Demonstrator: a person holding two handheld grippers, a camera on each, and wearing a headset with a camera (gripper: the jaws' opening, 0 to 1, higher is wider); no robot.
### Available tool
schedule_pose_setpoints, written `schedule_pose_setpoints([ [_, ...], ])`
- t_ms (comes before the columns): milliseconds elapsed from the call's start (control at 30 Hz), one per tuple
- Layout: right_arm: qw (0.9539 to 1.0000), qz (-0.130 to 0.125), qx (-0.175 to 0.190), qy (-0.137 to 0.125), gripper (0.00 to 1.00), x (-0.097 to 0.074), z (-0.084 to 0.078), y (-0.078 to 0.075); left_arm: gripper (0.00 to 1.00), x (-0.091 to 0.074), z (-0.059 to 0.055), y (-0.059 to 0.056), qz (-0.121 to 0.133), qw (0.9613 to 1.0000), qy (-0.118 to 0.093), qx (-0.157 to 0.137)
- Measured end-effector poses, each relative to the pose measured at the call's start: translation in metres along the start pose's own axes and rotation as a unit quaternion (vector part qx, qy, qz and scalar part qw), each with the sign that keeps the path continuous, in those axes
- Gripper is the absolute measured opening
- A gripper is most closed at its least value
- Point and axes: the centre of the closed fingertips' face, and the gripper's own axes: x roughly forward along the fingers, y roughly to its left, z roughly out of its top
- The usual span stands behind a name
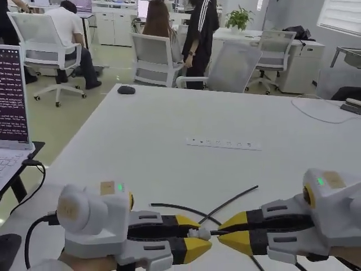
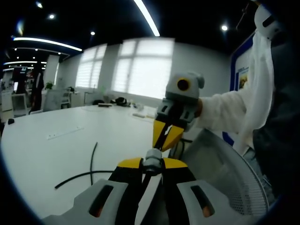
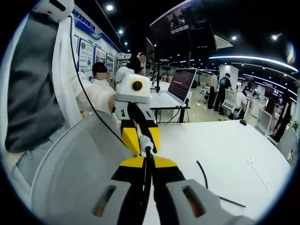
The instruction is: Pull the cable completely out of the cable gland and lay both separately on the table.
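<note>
Left gripper (image 1: pixel 198 234) was seen low in the head view, its yellow-tipped jaws drawn nearly together and clamped on the small pale cable gland (image 1: pixel 202 232), which was pinched at the very tips. Facing it tip to tip, the right gripper (image 1: pixel 221 231) was closed just as narrowly on the black cable (image 3: pixel 148 166). In the right gripper view the cable was seen running up between that gripper's jaws and into the gland. A short bare length of cable was left between the two grippers, so the cable was not yet drawn out of the gland.

Both were held clear of the white surface (image 1: pixel 169 124), by its near edge. A curved black strand (image 1: pixel 176 208) and a straighter one (image 1: pixel 234 200) were seen lying on the surface just behind the grippers. Whether they belonged to the held cable could not be told. A laptop (image 1: pixel 11 96) was set at the far left.
</note>
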Motion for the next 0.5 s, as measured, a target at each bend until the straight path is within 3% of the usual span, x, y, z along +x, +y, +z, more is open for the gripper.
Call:
schedule_pose_setpoints([
  [133,0.9999,-0.01,0.009,-0.003,0.02,-0.009,-0.006,-0.004,0.16,0.0,-0.001,0.003,0.005,1.0,0.002,-0.006],
  [267,0.9993,-0.025,0.009,0.027,0.02,-0.021,-0.027,-0.009,0.16,-0.003,-0.004,0.009,0.015,0.9998,0.007,-0.011],
  [500,0.9971,-0.059,0.036,0.031,0.02,-0.047,-0.048,-0.022,0.16,-0.005,-0.003,0.016,0.026,0.9994,0.001,-0.024],
])
